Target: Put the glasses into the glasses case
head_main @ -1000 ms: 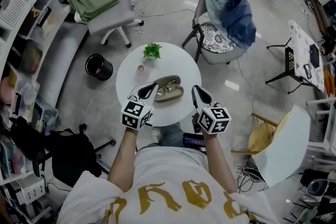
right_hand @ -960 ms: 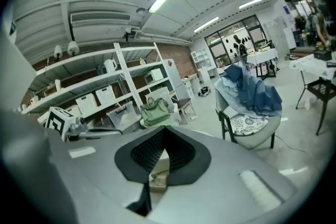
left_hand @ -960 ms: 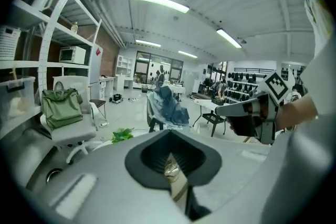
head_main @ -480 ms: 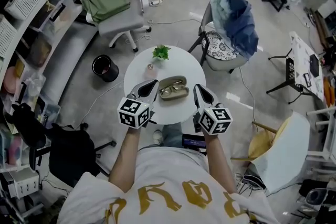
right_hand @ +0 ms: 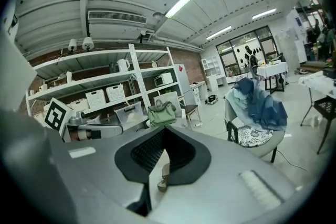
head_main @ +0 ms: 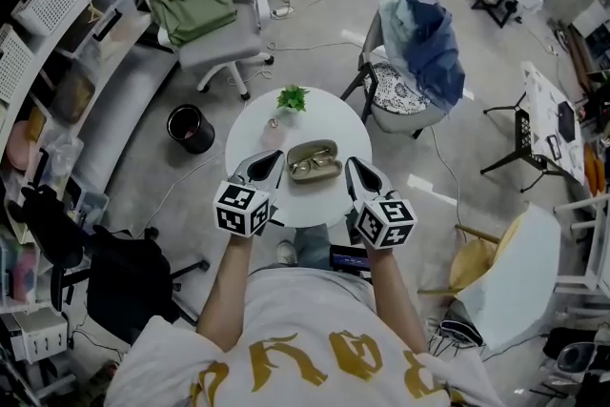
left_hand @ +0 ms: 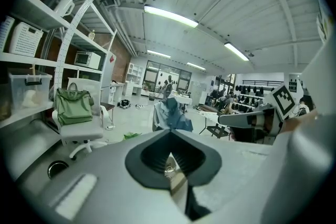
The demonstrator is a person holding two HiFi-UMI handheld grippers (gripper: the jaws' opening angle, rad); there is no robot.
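While both grippers hover over the near edge of the round white table (head_main: 329,114), the glasses case (head_main: 315,160) lies open at the table's middle w/ the glasses (head_main: 319,167) inside it. Left gripper (head_main: 273,157) is just left of the case, right gripper (head_main: 351,164) just right of it; from the head view neither seems to touch it. Left gripper view: jaws closed together w/ nothing between them, only a thin slit w/ a sliver of sth shiny behind. Right gripper view: same, jaws closed on nothing, one end of the case seen thru the slit. Small green plant (head_main: 292,97) sits at the table's far edge, a small pinkish item (head_main: 274,122) just nearer & left of it. Off the table: green bag (head_main: 191,0) on a white chair far left, blue clothes (head_main: 426,33) over a chair far right.
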